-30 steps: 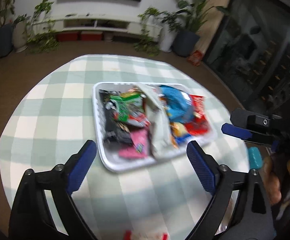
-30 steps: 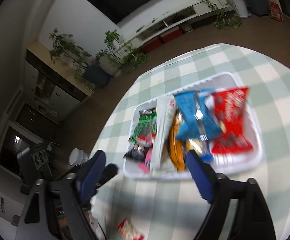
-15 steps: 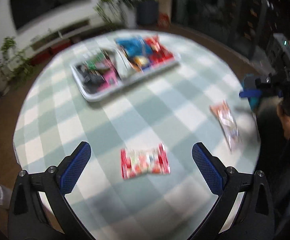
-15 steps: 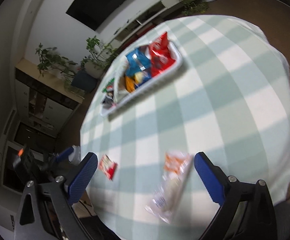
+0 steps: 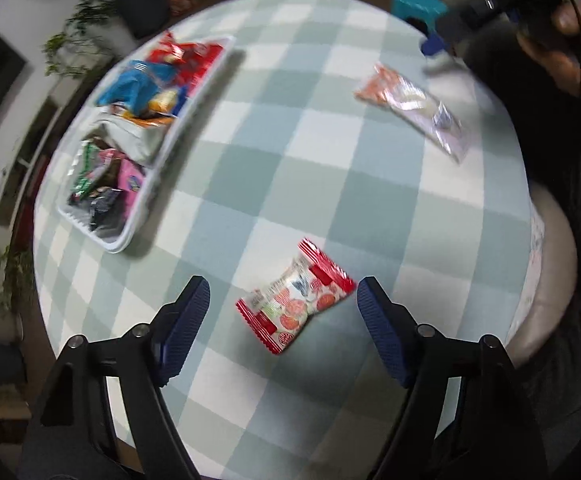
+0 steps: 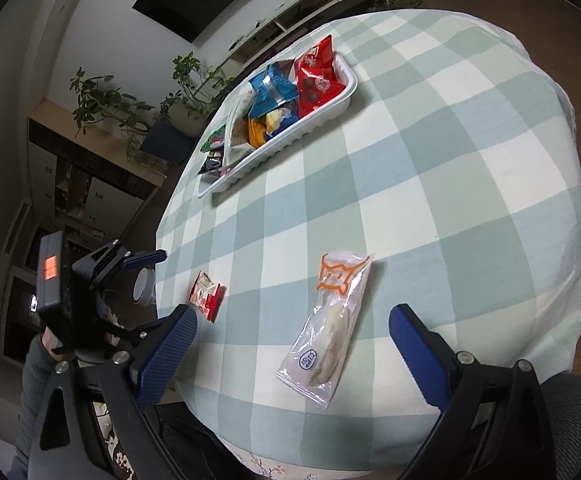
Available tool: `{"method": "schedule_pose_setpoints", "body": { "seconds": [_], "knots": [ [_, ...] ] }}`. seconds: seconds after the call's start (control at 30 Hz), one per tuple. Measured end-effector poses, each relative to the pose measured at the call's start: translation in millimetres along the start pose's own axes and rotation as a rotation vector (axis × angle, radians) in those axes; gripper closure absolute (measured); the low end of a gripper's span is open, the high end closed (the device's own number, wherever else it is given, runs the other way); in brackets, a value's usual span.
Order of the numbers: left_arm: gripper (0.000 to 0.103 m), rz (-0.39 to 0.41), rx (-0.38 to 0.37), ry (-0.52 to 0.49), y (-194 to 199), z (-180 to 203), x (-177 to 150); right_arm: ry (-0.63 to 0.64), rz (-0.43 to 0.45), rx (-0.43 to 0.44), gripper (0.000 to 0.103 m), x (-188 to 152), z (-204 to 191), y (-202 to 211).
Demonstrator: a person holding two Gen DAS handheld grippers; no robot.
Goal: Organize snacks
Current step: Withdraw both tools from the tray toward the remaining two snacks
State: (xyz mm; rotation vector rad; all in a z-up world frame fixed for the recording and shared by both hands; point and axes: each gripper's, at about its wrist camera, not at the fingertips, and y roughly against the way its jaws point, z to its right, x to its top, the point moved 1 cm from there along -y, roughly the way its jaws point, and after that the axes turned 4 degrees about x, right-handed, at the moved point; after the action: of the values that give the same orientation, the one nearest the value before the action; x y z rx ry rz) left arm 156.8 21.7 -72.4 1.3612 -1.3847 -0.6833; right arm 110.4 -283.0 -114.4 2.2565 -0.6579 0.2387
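Observation:
A small red-and-white snack packet (image 5: 294, 300) lies on the checked tablecloth, between the blue fingers of my left gripper (image 5: 280, 294). Its jaws are closing, and the pads stand clear of the packet on both sides. A long clear packet with orange print (image 6: 330, 320) lies between the wide-open fingers of my right gripper (image 6: 292, 320), untouched. That same long packet (image 5: 410, 108) shows at the upper right of the left wrist view. The white tray (image 6: 290, 136) at the far side holds several snack bags; its rim (image 5: 142, 216) also shows in the left wrist view.
The round table's near edge runs just under both grippers. A teal stool (image 5: 418, 4) stands beyond the table's far edge. A grey chair (image 6: 570, 400) sits at the near right. Potted plants (image 6: 102, 100) and a cabinet (image 6: 90, 168) line the wall.
Both grippers have drawn back from the tray to the table's near side. The left one rolled and sank over the red packet, its jaws narrowing. The right one came over the long packet.

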Motion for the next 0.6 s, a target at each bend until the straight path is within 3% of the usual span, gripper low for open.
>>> {"method": "schedule_pose_setpoints", "body": {
  "seconds": [0.4,0.47,0.6],
  "knots": [
    [0.028,-0.07,-0.071,-0.043,-36.9,1.3,-3.4,-0.032,-0.044,-0.006,0.004,1.8,16.0,-17.9],
    [0.032,-0.071,-0.085,-0.039,-37.6,0.0,-3.9,-0.035,-0.05,-0.007,0.005,0.6,16.6,-20.2],
    [0.051,-0.066,-0.122,-0.019,-37.5,1.8,-4.5,-0.033,-0.054,-0.005,0.005,-2.1,15.5,-21.3]
  ]
}}
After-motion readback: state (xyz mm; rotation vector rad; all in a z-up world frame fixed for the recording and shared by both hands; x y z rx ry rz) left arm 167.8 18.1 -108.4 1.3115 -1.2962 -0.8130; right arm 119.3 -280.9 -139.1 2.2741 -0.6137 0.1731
